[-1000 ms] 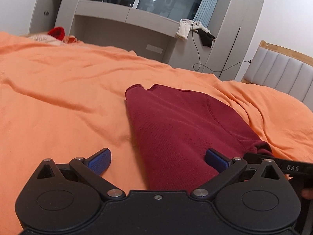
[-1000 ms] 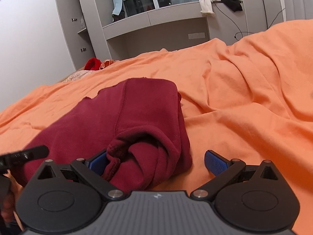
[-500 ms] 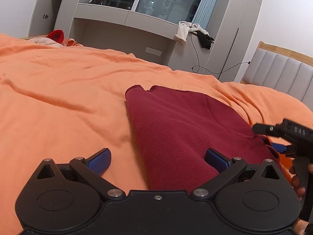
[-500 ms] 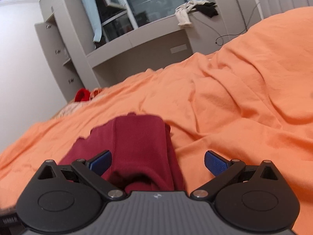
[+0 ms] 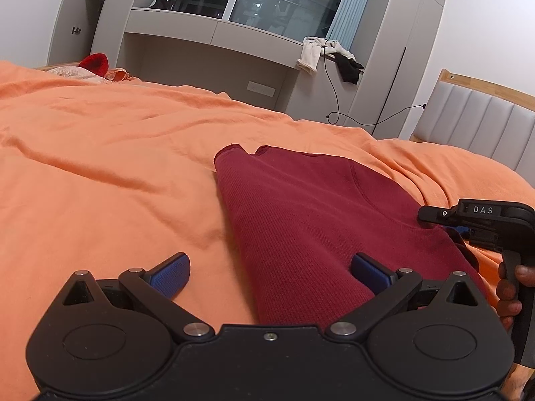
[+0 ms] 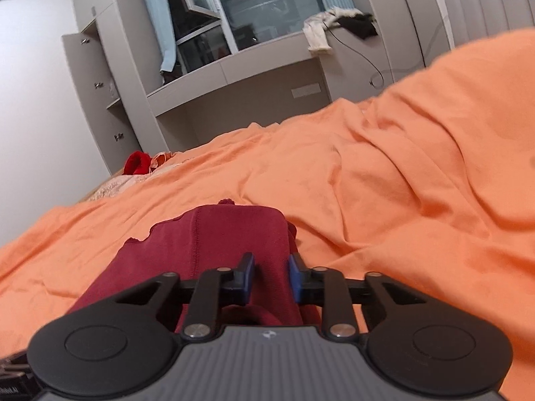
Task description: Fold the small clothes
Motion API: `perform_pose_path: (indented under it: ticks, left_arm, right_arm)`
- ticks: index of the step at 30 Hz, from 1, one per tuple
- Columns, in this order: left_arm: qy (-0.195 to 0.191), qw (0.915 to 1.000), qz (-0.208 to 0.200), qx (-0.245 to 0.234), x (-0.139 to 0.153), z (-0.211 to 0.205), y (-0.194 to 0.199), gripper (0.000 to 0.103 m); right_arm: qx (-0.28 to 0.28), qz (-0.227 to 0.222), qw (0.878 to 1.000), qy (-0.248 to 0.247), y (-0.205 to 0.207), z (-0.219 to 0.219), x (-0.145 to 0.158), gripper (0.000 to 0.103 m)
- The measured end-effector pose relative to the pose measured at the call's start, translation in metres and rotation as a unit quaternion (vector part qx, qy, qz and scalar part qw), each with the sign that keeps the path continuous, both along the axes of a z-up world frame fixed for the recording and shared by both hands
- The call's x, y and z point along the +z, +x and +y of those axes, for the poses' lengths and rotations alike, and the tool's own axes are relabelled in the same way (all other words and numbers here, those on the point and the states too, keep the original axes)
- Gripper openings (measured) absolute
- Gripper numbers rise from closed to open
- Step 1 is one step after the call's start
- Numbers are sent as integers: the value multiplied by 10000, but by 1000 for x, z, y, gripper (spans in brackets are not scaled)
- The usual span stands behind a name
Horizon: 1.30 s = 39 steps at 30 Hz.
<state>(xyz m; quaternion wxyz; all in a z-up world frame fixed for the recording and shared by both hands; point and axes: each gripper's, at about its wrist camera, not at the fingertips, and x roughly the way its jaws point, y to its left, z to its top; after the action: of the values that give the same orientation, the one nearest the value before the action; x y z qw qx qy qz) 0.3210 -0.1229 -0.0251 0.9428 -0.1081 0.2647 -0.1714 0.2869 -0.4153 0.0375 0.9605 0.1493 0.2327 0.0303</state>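
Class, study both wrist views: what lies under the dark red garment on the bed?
The dark red garment rests directly on the orange bed cover, which shows all around it. Whatever lies beneath the cover is hidden. The right claw is closed on the garment's near end, hiding part of that fold.

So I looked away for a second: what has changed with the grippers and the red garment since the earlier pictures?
The right gripper moved in over the dark red garment and shut on a fold of it; a second ago it was wide open. The left gripper stayed open at the garment's near edge, and the garment still lies on the orange bedcover.
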Motion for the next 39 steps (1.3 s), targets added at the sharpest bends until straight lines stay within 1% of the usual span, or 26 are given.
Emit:
perform_pose_path:
  ticks: [1, 5, 8, 9, 12, 14, 16, 18, 20, 21, 23, 24, 25, 26, 28, 29, 31, 33, 34, 39]
  left_arm:
    - [0, 10000, 0, 1, 0, 0, 0, 103]
    - [0, 10000, 0, 1, 0, 0, 0, 103]
    - [0, 10000, -2, 2, 0, 0, 0, 103]
    - [0, 10000, -2, 2, 0, 0, 0, 103]
    - [1, 10000, -4, 2, 0, 0, 0, 103]
    - [1, 10000, -4, 1, 0, 0, 0, 103]
    - [1, 10000, -5, 2, 0, 0, 0, 103]
    - [1, 10000, -6, 2, 0, 0, 0, 103]
    - [2, 10000, -5, 2, 0, 0, 0, 103]
    - [2, 10000, -6, 2, 0, 0, 0, 103]
    - [2, 10000, -7, 3, 0, 0, 0, 103]
    - [2, 10000, -6, 3, 0, 0, 0, 103]
    - [2, 10000, -7, 3, -1, 0, 0, 103]
    - [2, 10000, -8, 3, -1, 0, 0, 103]
    - [3, 10000, -8, 3, -1, 0, 0, 103]
    - [3, 10000, -8, 4, -1, 0, 0, 103]
    - [3, 10000, -9, 4, -1, 0, 0, 103]
    - [3, 10000, -9, 3, -1, 0, 0, 103]
    - [4, 10000, -9, 4, -1, 0, 0, 103]
    - [6, 10000, -8, 3, -1, 0, 0, 103]
  right_arm:
    - [48, -38, 9999, -84, -1, 3, 1, 18]
    - [243, -284, 9972, -644, -7, 20, 6, 16]
    - [505, -549, 9890, -1277, -14, 41, 7, 16]
    - [609, -597, 9862, -1420, -16, 48, 7, 16]
    - [862, -622, 9813, -1604, -19, 63, 5, 16]
    - [869, -650, 9792, -1715, -20, 68, 6, 16]
    - [767, -646, 9804, -1697, -18, 65, 7, 16]
    - [565, -566, 9842, -1577, -15, 57, 7, 16]
    - [361, -377, 9893, -1365, -11, 43, 7, 17]
    - [271, -243, 9922, -1192, -8, 36, 5, 20]
    - [154, 59, 9979, -628, -1, 20, 1, 31]
    - [138, 196, 9992, -316, 2, 11, -2, 43]
    - [124, 303, 9995, 4, 4, 3, -4, 52]
    - [97, 388, 9985, 375, 6, -6, -8, 56]
    - [110, 489, 9943, 938, 7, -19, -13, 70]
    - [161, 522, 9910, 1225, 8, -26, -16, 73]
    - [329, 619, 9832, 1685, 11, -36, -21, 91]
    - [502, 729, 9773, 1923, 14, -39, -26, 96]
    - [525, 787, 9764, 1943, 15, -38, -28, 97]
    - [569, 848, 9799, 1714, 17, -32, -32, 98]
